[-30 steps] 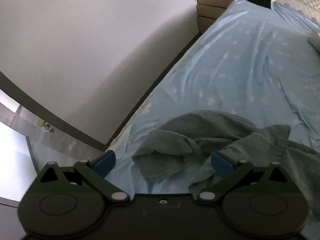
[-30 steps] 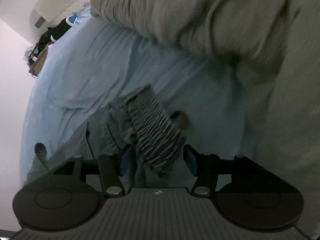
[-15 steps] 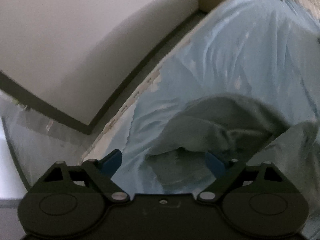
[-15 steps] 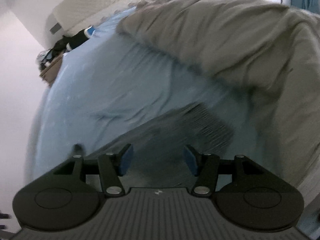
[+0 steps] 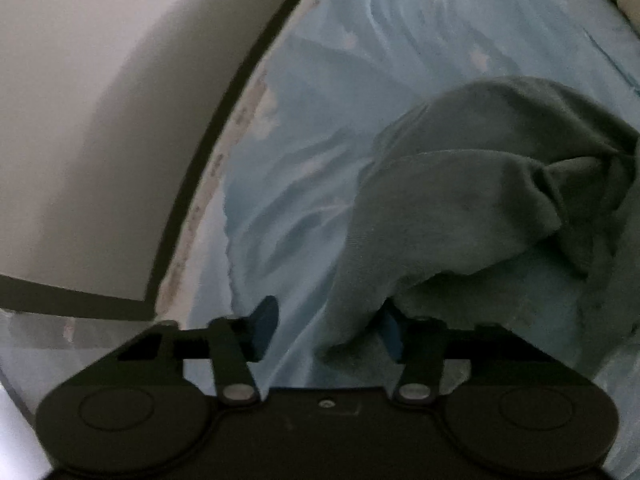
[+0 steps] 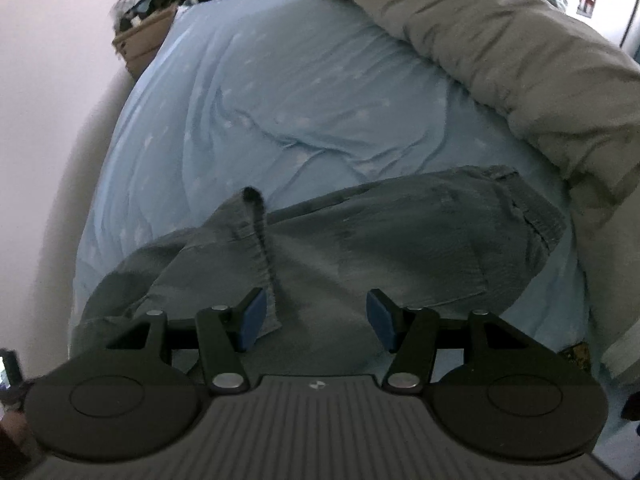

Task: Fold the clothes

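Grey-green fabric, the garment (image 6: 400, 240), lay spread on the blue sheet (image 6: 280, 92). Only the right view showed the grey duvet (image 6: 520, 60); only the left showed the wall (image 5: 100, 120). The left gripper (image 5: 327, 326) and right gripper (image 6: 316, 314) both gaped, released, over cloth edges.

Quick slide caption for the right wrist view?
Open right gripper hovers over grey-green shorts spread on the light blue bedsheet.
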The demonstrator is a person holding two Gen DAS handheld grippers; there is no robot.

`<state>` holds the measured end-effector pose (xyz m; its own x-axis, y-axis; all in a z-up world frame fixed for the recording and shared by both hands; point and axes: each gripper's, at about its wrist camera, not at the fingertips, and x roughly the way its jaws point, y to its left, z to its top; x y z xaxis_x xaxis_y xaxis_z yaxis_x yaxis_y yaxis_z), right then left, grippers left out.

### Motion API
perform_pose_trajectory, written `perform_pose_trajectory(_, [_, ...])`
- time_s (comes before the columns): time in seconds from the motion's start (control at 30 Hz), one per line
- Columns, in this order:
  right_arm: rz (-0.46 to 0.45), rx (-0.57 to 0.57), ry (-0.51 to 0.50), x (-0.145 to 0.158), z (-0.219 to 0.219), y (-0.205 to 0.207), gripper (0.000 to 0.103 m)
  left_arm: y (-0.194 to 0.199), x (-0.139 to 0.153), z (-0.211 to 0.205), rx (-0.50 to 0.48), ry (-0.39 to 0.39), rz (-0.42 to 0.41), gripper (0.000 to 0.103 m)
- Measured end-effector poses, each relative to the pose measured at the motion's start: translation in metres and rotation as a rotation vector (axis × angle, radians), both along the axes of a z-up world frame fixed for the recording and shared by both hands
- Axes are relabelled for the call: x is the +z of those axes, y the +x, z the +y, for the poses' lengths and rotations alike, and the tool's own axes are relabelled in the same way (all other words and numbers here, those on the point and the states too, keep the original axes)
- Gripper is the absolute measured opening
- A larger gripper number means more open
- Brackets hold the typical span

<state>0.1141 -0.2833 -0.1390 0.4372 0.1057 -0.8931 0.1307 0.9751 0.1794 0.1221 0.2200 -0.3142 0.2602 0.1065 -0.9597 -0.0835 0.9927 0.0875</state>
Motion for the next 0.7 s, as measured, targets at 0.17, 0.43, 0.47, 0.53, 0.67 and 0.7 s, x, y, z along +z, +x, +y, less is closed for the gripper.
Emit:
perform_pose_trajectory(0.17, [-0.003, 0.011, -0.017, 0.008, 0.026, 0.0, 0.058, 0.008, -0.002, 0.015, -0.004, -0.069, -0.067, 0.015])
perform_pose_trajectory(0.43, [-0.014, -0.04, 0.018, 0.007, 0.042, -0.01, 0.058, 0.036, 0.086, 0.008, -0.169, -0.054, -0.352, 0.008])
perform_pose_trajectory(0.47, [-0.017, -0.047, 0.023, 0.006, 0.043, -0.01, 0.058, 0.04, 0.103, 0.0, -0.244, -0.032, -0.403, 0.008])
perform_pose_trajectory(0.53, [-0.028, -0.058, 0.034, 0.007, 0.045, -0.009, 0.058, 0.043, 0.128, -0.017, -0.384, 0.011, -0.481, 0.008])
perform_pose_trajectory(0.67, [-0.05, -0.061, 0.045, 0.009, 0.05, -0.006, 0.058, 0.041, 0.145, -0.03, -0.527, 0.072, -0.538, 0.008])
perform_pose_trajectory(0.7, [-0.053, -0.056, 0.044, 0.01, 0.051, -0.005, 0.058, 0.04, 0.139, -0.026, -0.51, 0.075, -0.518, 0.008])
